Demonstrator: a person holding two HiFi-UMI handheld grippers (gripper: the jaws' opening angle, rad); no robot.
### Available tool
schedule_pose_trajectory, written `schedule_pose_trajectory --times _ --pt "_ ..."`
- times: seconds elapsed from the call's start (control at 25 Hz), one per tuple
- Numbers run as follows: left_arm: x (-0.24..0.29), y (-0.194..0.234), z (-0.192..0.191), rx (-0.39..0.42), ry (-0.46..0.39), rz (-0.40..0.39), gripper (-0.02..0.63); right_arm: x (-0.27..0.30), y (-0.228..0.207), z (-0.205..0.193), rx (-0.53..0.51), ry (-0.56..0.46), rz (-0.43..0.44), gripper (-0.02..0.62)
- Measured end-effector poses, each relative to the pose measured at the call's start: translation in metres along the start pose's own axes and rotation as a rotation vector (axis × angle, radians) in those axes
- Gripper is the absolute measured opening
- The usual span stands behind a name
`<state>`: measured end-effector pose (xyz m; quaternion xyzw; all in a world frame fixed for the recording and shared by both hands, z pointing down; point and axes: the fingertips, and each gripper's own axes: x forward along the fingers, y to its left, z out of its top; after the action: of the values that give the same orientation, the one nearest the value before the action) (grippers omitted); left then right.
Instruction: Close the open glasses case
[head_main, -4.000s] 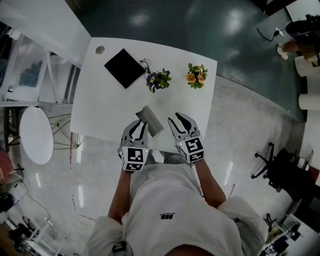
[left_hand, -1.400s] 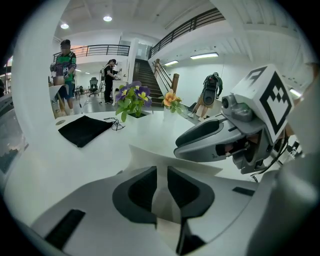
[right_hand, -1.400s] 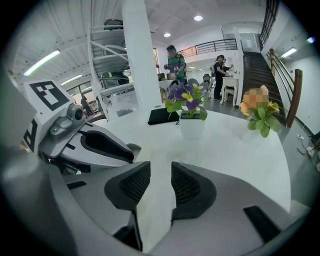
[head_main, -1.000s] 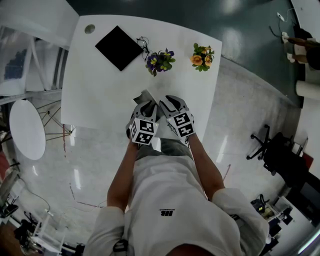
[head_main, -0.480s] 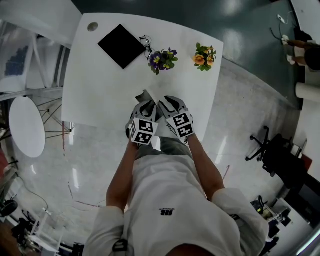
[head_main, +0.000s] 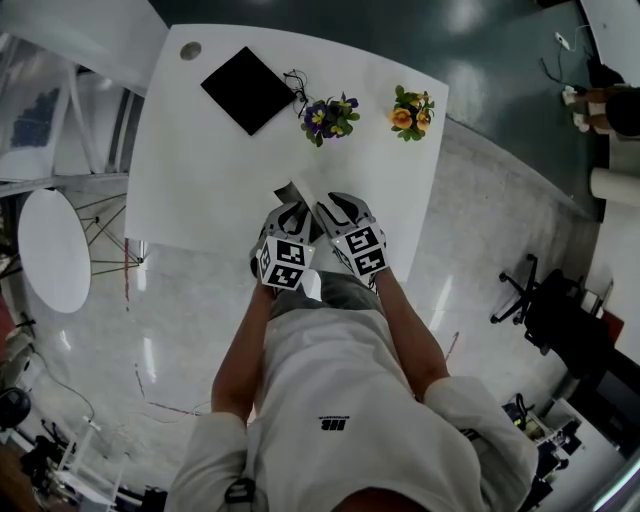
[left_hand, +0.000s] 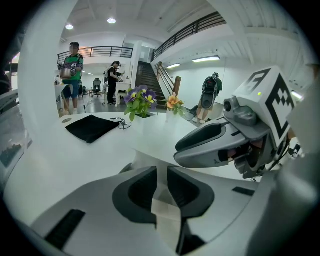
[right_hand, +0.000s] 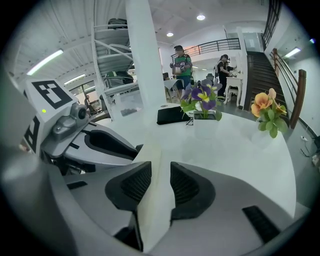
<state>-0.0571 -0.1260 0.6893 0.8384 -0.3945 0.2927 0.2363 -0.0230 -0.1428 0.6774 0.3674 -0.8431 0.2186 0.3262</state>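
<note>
Case position: the glasses case (head_main: 291, 190) lies on the white table (head_main: 200, 150), close to the edge on my side. In the head view it is mostly covered by the two tools.
Left gripper: the left gripper (left_hand: 161, 186) is clenched on a thin pale wall of the case — the panel passes between both dark pads.
Right gripper: the right gripper (right_hand: 160, 182) is clamped too, on a pale flap of the same case that stands up between its pads.
Stage, as I judge it: both sides are grasped, and the lid is not yet folded down.
Risk one: the panels look thin and smooth. If I pull the tools apart or twist one, a flap may slip out of the pads or bend.
Risk two: the tools are just beside each other, so a careless swing could make them collide.
Risk three: the case sits near the table edge — a drag towards me could take it off.
Far things: the black pouch (head_main: 248, 88), purple flowers (head_main: 322, 118) and orange flowers (head_main: 412, 108) are well apart from the work, so I see no danger there.
</note>
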Motion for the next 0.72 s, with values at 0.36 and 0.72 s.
schedule_pose_trajectory --times 0.36,0.72 --pt "-0.006 0.001 -0.005 -0.003 -0.005 0.005 0.078 -0.002 0.008 -0.001 -0.004 -0.002 -0.002 0.118" --pt "-0.011 -0.001 -0.012 -0.003 -0.004 0.012 0.077 -0.005 0.015 -0.003 -0.006 -0.006 0.0 0.118"
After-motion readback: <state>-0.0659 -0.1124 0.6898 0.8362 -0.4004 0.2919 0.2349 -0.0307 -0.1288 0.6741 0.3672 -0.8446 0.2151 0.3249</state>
